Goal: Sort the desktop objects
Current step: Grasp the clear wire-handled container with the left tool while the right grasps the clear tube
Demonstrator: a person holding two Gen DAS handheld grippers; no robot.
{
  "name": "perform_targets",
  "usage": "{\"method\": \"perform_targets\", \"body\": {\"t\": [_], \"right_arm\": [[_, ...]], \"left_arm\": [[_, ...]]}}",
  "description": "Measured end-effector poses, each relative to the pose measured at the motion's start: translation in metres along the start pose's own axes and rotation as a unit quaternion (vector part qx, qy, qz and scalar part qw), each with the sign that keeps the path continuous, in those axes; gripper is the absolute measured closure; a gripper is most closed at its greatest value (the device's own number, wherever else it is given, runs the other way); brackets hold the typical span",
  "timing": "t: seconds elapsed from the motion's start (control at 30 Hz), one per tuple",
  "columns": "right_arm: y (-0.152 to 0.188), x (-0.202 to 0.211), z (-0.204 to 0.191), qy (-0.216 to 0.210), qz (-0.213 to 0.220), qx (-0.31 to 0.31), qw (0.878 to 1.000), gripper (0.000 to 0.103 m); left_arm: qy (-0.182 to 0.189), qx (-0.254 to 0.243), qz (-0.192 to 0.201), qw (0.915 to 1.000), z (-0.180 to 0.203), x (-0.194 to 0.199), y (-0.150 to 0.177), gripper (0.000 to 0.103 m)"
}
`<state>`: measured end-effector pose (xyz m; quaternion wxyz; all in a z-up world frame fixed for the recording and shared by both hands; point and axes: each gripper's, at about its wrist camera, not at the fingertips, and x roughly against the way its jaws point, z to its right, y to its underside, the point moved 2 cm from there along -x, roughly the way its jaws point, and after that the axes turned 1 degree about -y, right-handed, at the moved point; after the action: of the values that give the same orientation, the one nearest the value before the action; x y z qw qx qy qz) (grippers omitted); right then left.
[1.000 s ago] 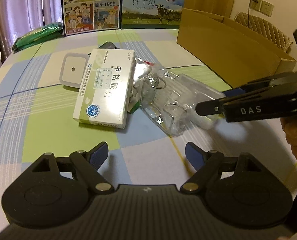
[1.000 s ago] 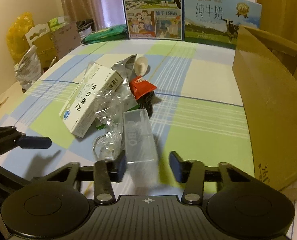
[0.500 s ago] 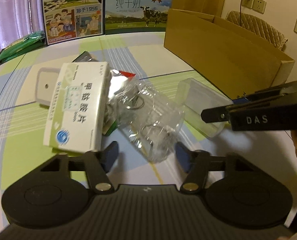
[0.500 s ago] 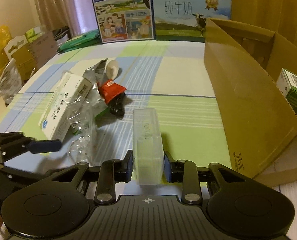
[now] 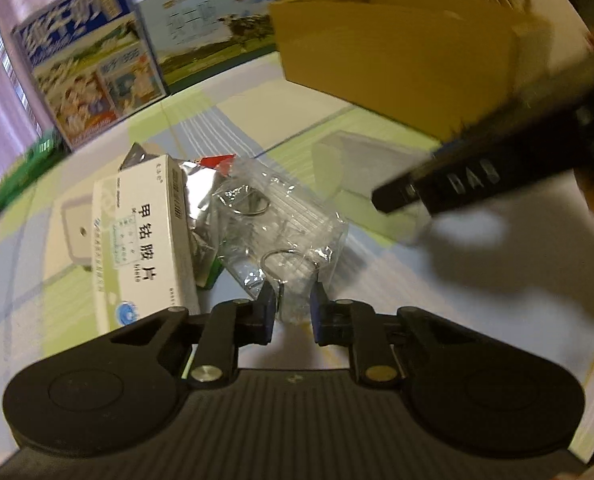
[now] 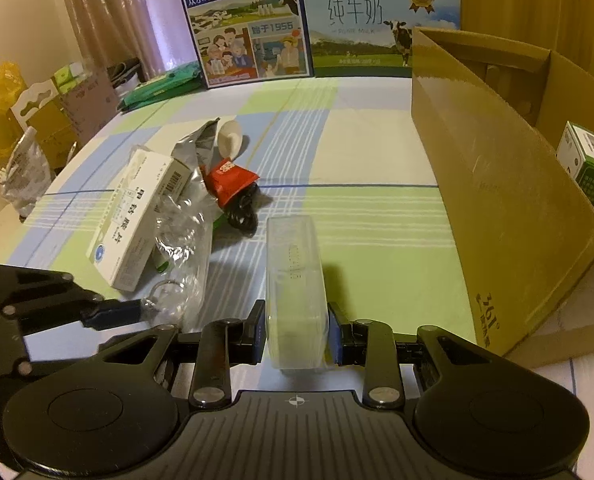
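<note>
Lengthwise, clear case [image 6: 295,280] pointing away.

Surface [image 6: 369,152]: checked cloth, green, blue, cream. On it: white medicine box [image 6: 137,216], crinkled clear bag [image 6: 185,240], red packet [image 6: 231,184], open cardboard box [image 6: 497,184] at right, two milk cartons [image 6: 249,20] upright at far edge.

Two milk cartons [image 6: 249,24], one cardboard box [image 6: 497,184], one medicine box [image 6: 137,216], one clear case [image 6: 295,288].
</note>
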<state>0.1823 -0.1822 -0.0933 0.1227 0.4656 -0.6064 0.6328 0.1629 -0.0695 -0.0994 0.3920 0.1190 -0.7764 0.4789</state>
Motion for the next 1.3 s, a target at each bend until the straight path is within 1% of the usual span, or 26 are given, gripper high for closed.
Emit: {"method": "perform_targets", "body": {"t": [0.07, 0.13, 0.2, 0.23, 0.3, 0.33, 0.37, 0.47, 0.53, 0.6, 0.63, 0.7, 0.8, 0.9, 0.93, 0.97, 1.0, 1.03, 1.1, 1.17, 1.23, 1.3], "right_arm": [[0.002, 0.003, -0.002, -0.003, 0.0, 0.0, 1.0, 0.075], [0.005, 0.006, -0.003, -0.005, -0.001, 0.001, 1.0, 0.075], [0.008, 0.009, -0.004, -0.006, -0.001, 0.0, 1.0, 0.075], [0.009, 0.01, -0.004, -0.006, -0.001, -0.001, 1.0, 0.075], [0.01, 0.011, -0.003, -0.004, 0.0, -0.003, 1.0, 0.075], [0.01, 0.011, -0.003, -0.003, 0.0, -0.005, 1.0, 0.075], [0.011, 0.012, -0.002, -0.002, -0.001, -0.007, 1.0, 0.075], [0.013, 0.012, 0.0, 0.001, 0.0, -0.011, 1.0, 0.075], [0.013, 0.011, 0.0, 0.005, 0.001, -0.008, 1.0, 0.075], [0.013, 0.011, 0.0, 0.009, 0.002, -0.005, 1.0, 0.075], [0.013, 0.011, 0.0, 0.011, 0.003, -0.006, 1.0, 0.075], [0.013, 0.01, 0.001, 0.012, 0.005, -0.01, 1.0, 0.075], [0.012, 0.009, 0.004, 0.012, 0.006, -0.018, 1.0, 0.075], [0.012, 0.007, 0.004, 0.009, 0.004, -0.02, 1.0, 0.075], [0.012, 0.007, 0.005, 0.009, 0.004, -0.022, 1.0, 0.075], [0.012, 0.007, 0.006, 0.008, 0.004, -0.025, 1.0, 0.075], [0.012, 0.007, 0.007, 0.008, 0.006, -0.028, 1.0, 0.075], [0.011, 0.006, 0.008, 0.008, 0.005, -0.031, 0.999, 0.075], [0.011, 0.006, 0.009, 0.013, 0.006, -0.033, 0.999, 0.074], [0.01, 0.006, 0.01, 0.026, 0.006, -0.027, 0.999, 0.068], [0.011, 0.006, 0.01, 0.049, 0.008, -0.018, 0.999, 0.046], [0.011, 0.008, 0.012, 0.06, 0.015, -0.015, 0.998, 0.044]], "left_arm": [[-0.009, -0.049, -0.01, 0.9987, 0.008, 0.008, 0.004, 0.089], [-0.009, -0.086, -0.026, 0.9959, 0.016, 0.015, 0.011, 0.089], [-0.006, -0.092, -0.034, 0.9952, 0.02, 0.02, 0.019, 0.084], [-0.001, -0.08, -0.03, 0.9963, 0.019, 0.023, 0.022, 0.083], [0.019, -0.027, -0.019, 0.9993, 0.012, 0.031, 0.025, 0.07], [0.028, 0.003, -0.014, 0.9995, 0.008, 0.035, 0.026, 0.06], [0.036, 0.036, -0.006, 0.9987, 0.003, 0.038, 0.026, 0.057], [0.046, 0.123, 0.011, 0.9913, -0.012, 0.039, 0.025, 0.054], [0.035, 0.156, 0.013, 0.987, -0.018, 0.034, 0.022, 0.054], [0.029, 0.178, 0.016, 0.9835, -0.023, 0.029, 0.02, 0.054], [0.03, 0.188, 0.015, 0.9815, -0.024, 0.027, 0.019, 0.054], [0.039, 0.208, 0.017, 0.9772, -0.025, 0.021, 0.017, 0.051], [0.04, 0.211, 0.016, 0.9765, -0.019, 0.014, 0.014, 0.048], [0.029, 0.221, 0.007, 0.9748, -0.018, 0.004, 0.016, 0.049], [0.028, 0.223, 0.005, 0.9744, -0.019, 0.002, 0.017, 0.051], [0.028, 0.221, 0.002, 0.975, -0.019, 0.001, 0.018, 0.063], [0.03, 0.216, 0.002, 0.9759, -0.019, 0.002, 0.018, 0.07], [0.022, 0.21, 0.001, 0.9775, -0.019, 0.004, 0.018, 0.073], [0.007, 0.191, -0.004, 0.9815, -0.019, 0.007, 0.018, 0.075], [-0.007, 0.176, -0.007, 0.9843, -0.021, 0.011, 0.02, 0.076], [-0.017, 0.168, -0.008, 0.9856, -0.023, 0.014, 0.024, 0.076], [-0.018, 0.17, -0.008, 0.9853, -0.025, 0.016, 0.027, 0.076]]}}
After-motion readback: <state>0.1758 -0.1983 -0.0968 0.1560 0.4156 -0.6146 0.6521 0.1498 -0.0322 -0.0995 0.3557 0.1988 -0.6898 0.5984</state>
